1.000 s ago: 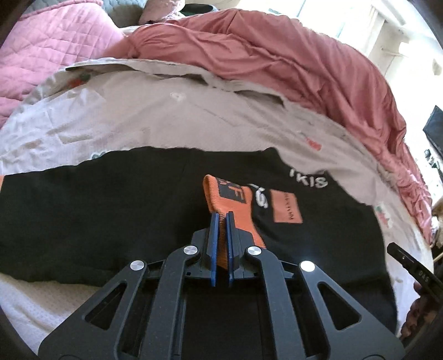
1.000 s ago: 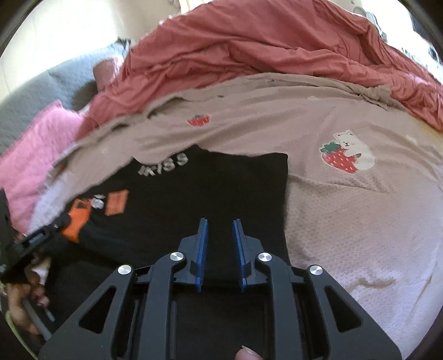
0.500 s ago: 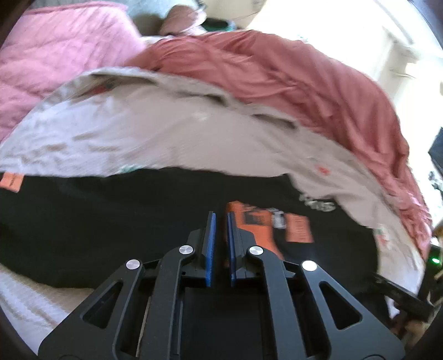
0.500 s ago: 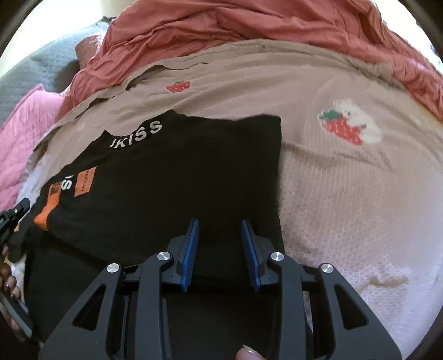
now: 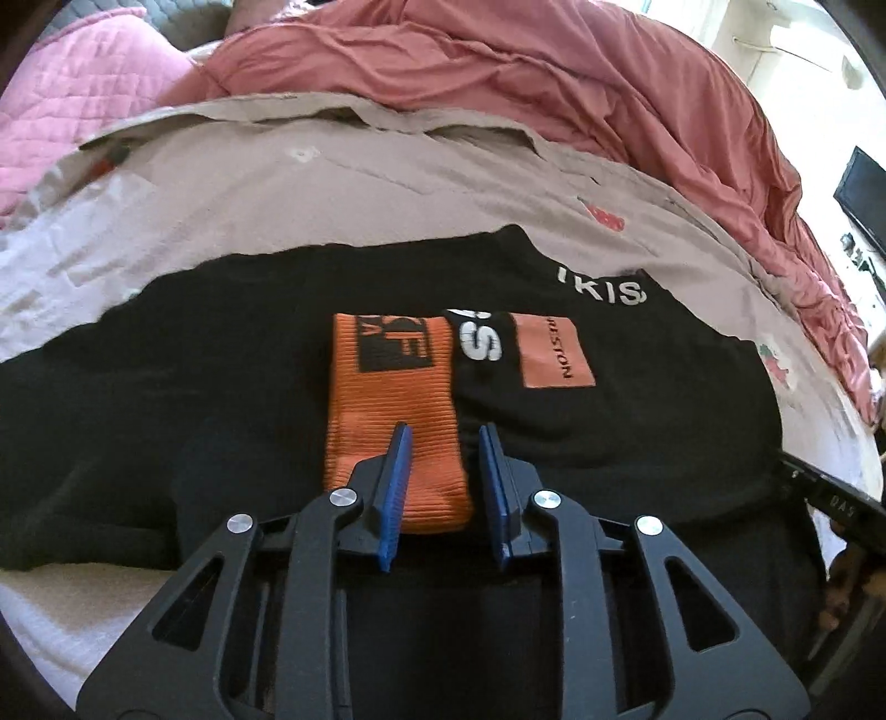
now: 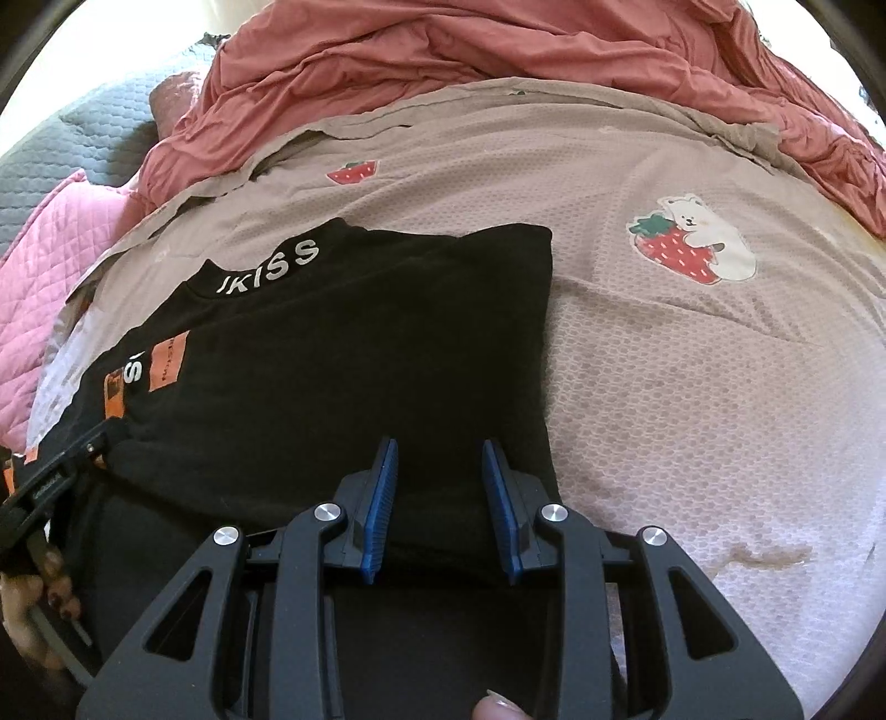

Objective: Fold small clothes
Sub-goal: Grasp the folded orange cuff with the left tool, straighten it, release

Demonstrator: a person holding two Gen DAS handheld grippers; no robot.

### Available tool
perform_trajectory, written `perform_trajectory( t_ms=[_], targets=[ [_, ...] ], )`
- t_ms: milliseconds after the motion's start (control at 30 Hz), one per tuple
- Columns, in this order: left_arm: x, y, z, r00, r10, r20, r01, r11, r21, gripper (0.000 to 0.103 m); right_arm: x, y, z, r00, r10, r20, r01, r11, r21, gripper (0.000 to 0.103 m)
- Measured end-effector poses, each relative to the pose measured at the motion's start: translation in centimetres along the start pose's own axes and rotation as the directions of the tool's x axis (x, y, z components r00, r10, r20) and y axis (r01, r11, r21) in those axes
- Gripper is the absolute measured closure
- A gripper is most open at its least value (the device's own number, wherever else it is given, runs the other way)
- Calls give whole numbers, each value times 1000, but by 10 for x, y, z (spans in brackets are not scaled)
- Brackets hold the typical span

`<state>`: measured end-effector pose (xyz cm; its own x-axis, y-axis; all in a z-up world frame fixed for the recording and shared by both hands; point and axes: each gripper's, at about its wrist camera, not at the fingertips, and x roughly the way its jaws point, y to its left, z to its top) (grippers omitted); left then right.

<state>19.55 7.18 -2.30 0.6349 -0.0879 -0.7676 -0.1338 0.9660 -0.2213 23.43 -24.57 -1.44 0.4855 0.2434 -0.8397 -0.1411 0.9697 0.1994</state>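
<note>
Over the black shirt we hold both tongs open and empty; the orange cuff runs lengthwise between the left tongs, right tongs farther.

Beige strawberry-print sheet, rumpled red duvet, pink quilt behind

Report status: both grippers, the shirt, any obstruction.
Left gripper open over the orange cuff. Right gripper open, empty, above the black shirt. Shirt lies flat on the beige sheet, sleeve folded in. Nothing blocking.
</note>
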Motion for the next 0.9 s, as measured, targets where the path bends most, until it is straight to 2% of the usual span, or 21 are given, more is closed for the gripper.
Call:
perform_trajectory(
  t_ms=[67, 133, 300, 400, 500, 667, 767, 833, 867, 900],
  targets=[
    [-2, 7, 0, 1000, -26, 2, 26, 999, -34, 84, -4, 0, 1, 1000, 0, 9, 0, 1000, 0, 72],
    [-7, 7, 1, 1000, -29, 10, 30, 999, -39, 83, -11, 4, 5, 999, 1, 39, -1, 1000, -9, 63],
    [-22, 12, 3, 999, -6, 41, 8, 999, -38, 75, -13, 18, 21, 997, -12, 74, 16, 998, -59, 63],
    [-18, 17, 4, 1000, -1, 24, 2, 999, -50, 75, -9, 28, 32, 996, -18, 88, 26, 996, -89, 63],
    [-12, 20, 3, 1000, 7, 7, -6, 998, -57, 75, 3, 35, 45, 995, -41, 95, 52, 992, -115, 57],
    [-13, 22, 3, 1000, 12, 6, -12, 998, -65, 71, 35, 29, 55, 996, -88, 31, 90, 992, -89, 57],
    [-15, 21, 4, 1000, 8, 7, -8, 998, -61, 69, 49, 22, 53, 997, -73, -12, 72, 996, -50, 57],
    [-17, 20, 4, 1000, -5, 10, 5, 998, -59, 57, 47, 20, 53, 998, -59, -4, 59, 997, -41, 57],
    [-19, 19, 5, 1000, -9, 14, 10, 998, -55, 55, 45, 20, 54, 999, -50, 2, 50, 998, -36, 56],
    [-20, 18, 5, 1000, -7, 16, 8, 999, -51, 53, 40, 19, 54, 999, -36, 9, 37, 999, -27, 50]
  ],
)
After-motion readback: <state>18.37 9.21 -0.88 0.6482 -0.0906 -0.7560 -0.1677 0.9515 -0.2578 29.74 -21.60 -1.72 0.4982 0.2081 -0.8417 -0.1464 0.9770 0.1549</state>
